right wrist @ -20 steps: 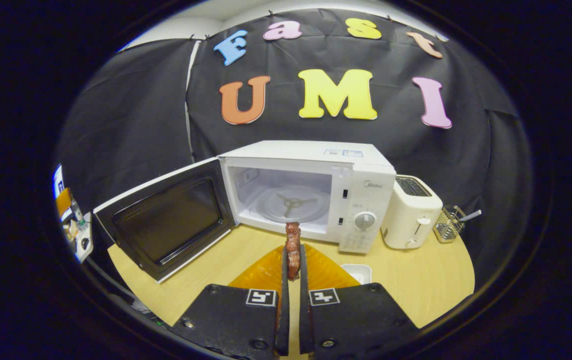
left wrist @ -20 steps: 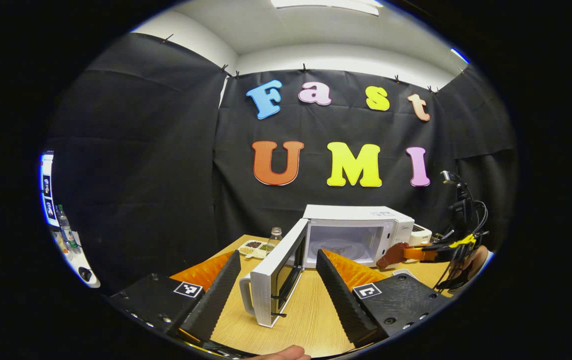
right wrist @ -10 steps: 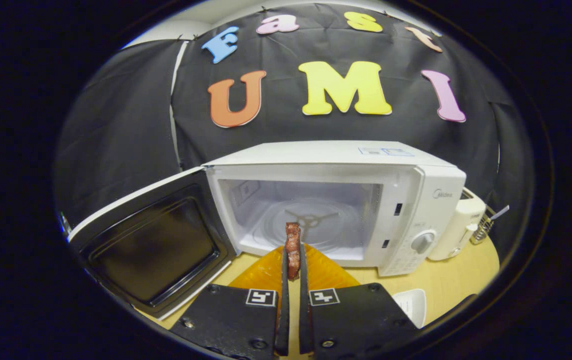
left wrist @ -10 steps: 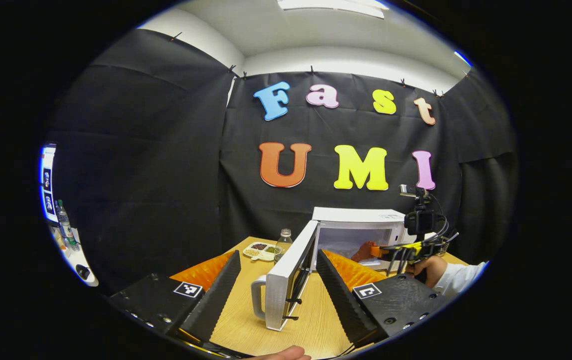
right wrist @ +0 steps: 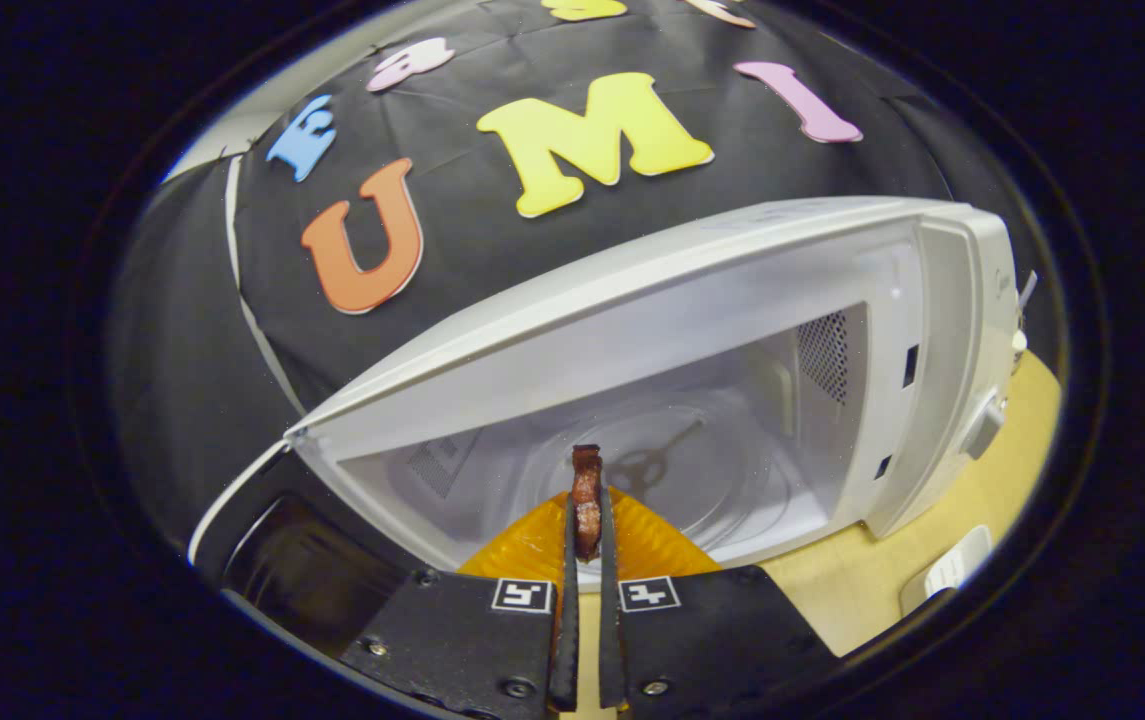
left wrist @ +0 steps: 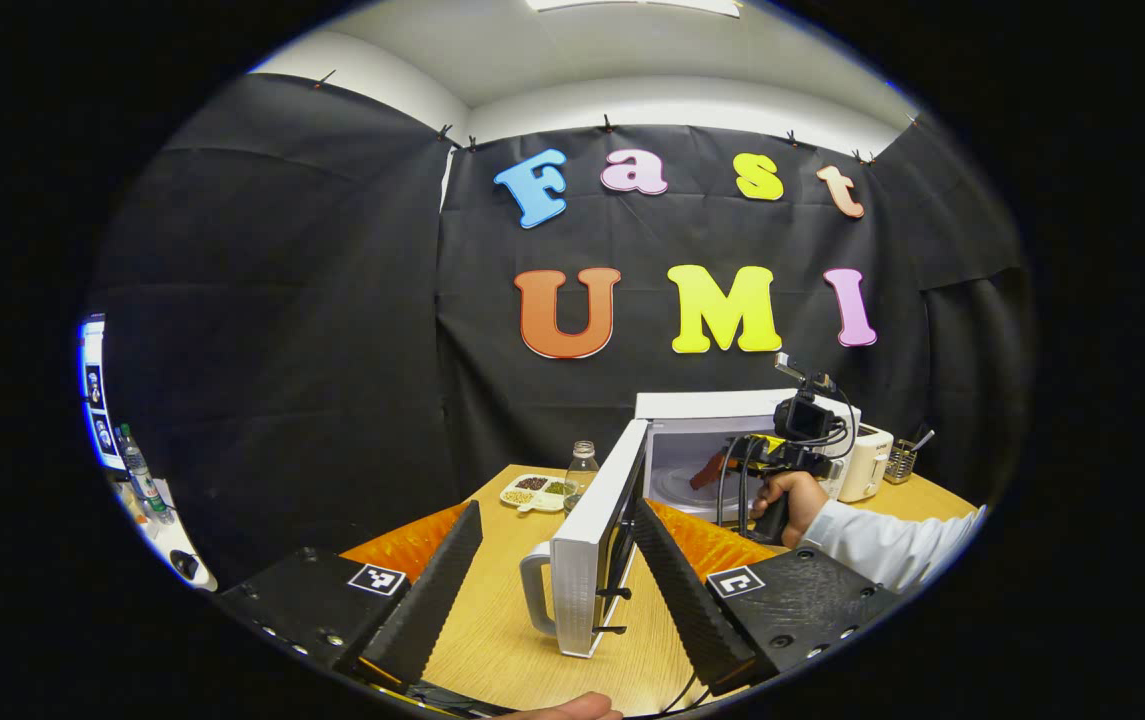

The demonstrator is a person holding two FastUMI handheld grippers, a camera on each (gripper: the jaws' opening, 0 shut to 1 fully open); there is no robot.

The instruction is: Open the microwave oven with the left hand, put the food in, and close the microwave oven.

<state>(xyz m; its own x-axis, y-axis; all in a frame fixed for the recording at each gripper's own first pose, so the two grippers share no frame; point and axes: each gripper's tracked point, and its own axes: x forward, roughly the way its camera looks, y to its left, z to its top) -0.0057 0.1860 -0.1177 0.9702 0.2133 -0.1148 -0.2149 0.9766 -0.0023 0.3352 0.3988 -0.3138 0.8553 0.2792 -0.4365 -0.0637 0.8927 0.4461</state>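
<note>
The white microwave stands on the wooden table with its door swung wide. In the right gripper view, my right gripper is shut on a thin brown piece of food, held upright at the mouth of the cavity, above the front of the glass turntable. The left gripper view shows that right gripper reaching into the oven, held by a hand in a white sleeve. My left gripper is open, its fingers either side of the door's edge and handle, not touching.
A white toaster and a small wire basket stand right of the microwave. A clear bottle and a divided dish of grains sit at the table's back left. A small white dish lies in front of the oven.
The right gripper has carried the food forward from in front of the oven into the cavity's mouth and has tilted. The left gripper stayed open by the door's edge.
</note>
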